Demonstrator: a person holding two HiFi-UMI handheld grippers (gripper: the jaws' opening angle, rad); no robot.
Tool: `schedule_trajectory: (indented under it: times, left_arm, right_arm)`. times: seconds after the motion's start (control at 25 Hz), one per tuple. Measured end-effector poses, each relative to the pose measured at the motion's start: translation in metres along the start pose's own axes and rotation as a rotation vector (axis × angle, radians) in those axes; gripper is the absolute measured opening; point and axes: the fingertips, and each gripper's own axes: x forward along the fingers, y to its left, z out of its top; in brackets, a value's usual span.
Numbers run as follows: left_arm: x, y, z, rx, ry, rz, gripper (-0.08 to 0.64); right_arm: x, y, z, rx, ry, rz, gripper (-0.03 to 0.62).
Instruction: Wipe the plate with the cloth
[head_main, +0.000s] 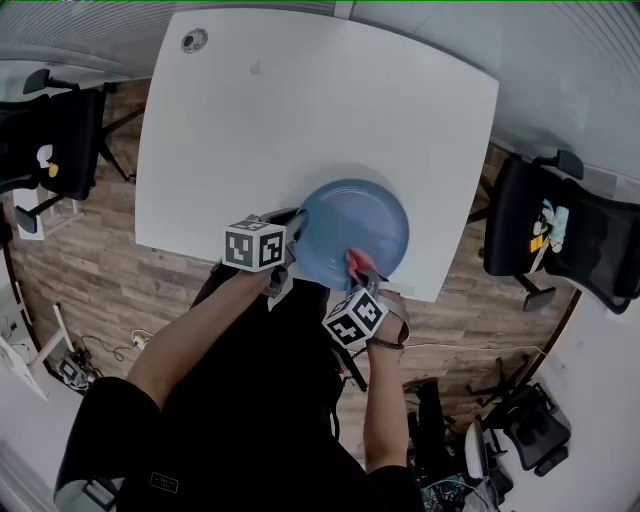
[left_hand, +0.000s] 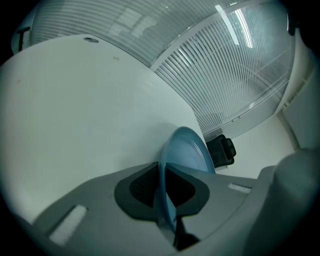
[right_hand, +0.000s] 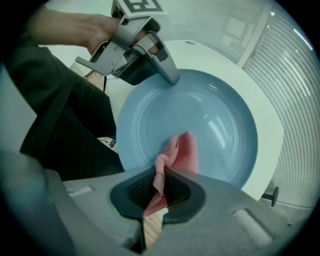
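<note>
A blue plate (head_main: 355, 228) sits at the near edge of the white bench (head_main: 300, 110), and its near rim juts past the edge toward the person. Whether it lies flat or is lifted a little I cannot tell.

The left gripper (head_main: 296, 224) comes in from the plate's left side. In the left gripper view its jaws are narrow and closed on the plate's rim, which runs edge-on between the dark pads (left_hand: 142, 185). The right gripper view shows the same hold from across the plate, with the two jaw tips pinching the rim at the far left and a hand (right_hand: 95, 30) behind them.

The right gripper (head_main: 362, 274) points down at the near part of the plate. Its jaws are pinched on a pink cloth (right_hand: 180, 152) – a fold of it stands between the pads, and the rest lies bunched on the plate's inner face, close to the near rim. In the head view the cloth shows as a small red patch just beyond that gripper's marker cube (head_main: 355, 318).

Both forearms reach out from a dark top. The rest of the bench is bare white – two black chairs (head_main: 560, 230) stand on the wood floor (head_main: 90, 270), one at either side.
</note>
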Motion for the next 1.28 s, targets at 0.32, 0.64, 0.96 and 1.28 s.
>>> schedule_trajectory:
  times: [0.32,0.64,0.96,1.28]
  left_arm:
    - [-0.001,0.0,-0.001,-0.008,0.002,-0.006,0.026]
    - [-0.003,0.001,-0.001,-0.031,-0.006,-0.021,0.032]
    - [-0.005,0.004,-0.001,-0.039,0.001,-0.026,0.032]
    - [-0.008,0.006,-0.001,-0.034,0.005,-0.012,0.029]
  right_arm:
    - [0.002,0.024,0.025,-0.026,-0.011,0.113,0.023]
    - [0.002,0.043,0.056,-0.019,-0.058,0.207,0.023]
    - [0.002,0.045,0.094,-0.002,-0.129,0.269,0.023]
    - [0.001,0.035,0.13,0.018,-0.218,0.259,0.024]
